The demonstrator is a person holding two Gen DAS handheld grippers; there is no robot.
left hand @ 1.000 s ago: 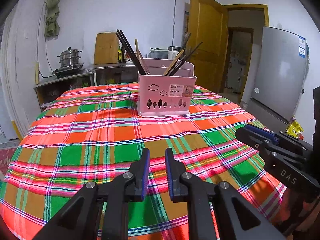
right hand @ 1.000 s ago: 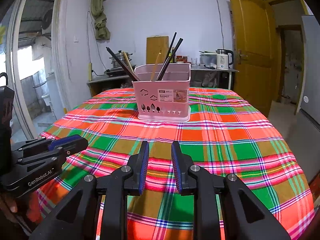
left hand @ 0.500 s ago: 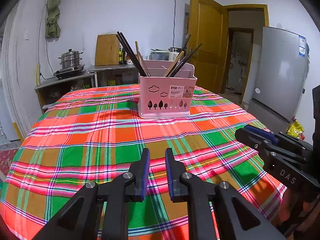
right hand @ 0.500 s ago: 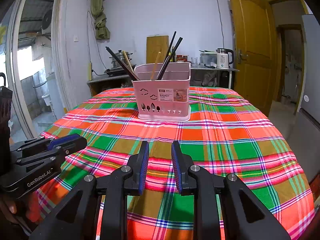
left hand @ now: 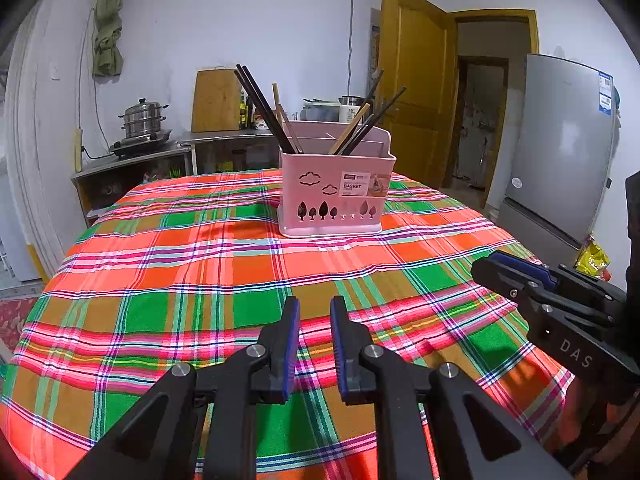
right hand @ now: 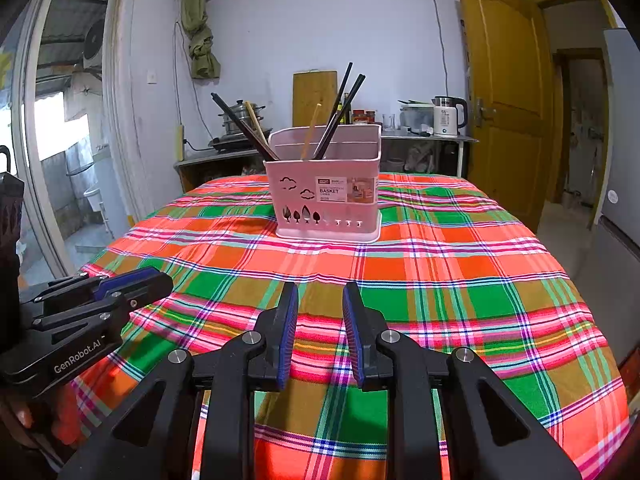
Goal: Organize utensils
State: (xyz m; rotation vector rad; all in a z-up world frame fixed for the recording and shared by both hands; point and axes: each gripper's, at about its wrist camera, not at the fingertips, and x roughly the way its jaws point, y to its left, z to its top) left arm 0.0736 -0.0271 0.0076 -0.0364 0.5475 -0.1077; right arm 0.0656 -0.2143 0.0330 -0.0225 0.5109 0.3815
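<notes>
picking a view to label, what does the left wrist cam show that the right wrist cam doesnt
Only the left wrist view shows the grey fridge with the yellow packet at its foot.

Only the right wrist view shows the white kettle on the counter and the bright doorway to outdoors.

Both show the pink utensil basket holding dark chopsticks, the plaid tablecloth, the steamer pot, the cutting board and the yellow door. Each also catches the other tongs: left tongs and right tongs, both open and empty.
</notes>
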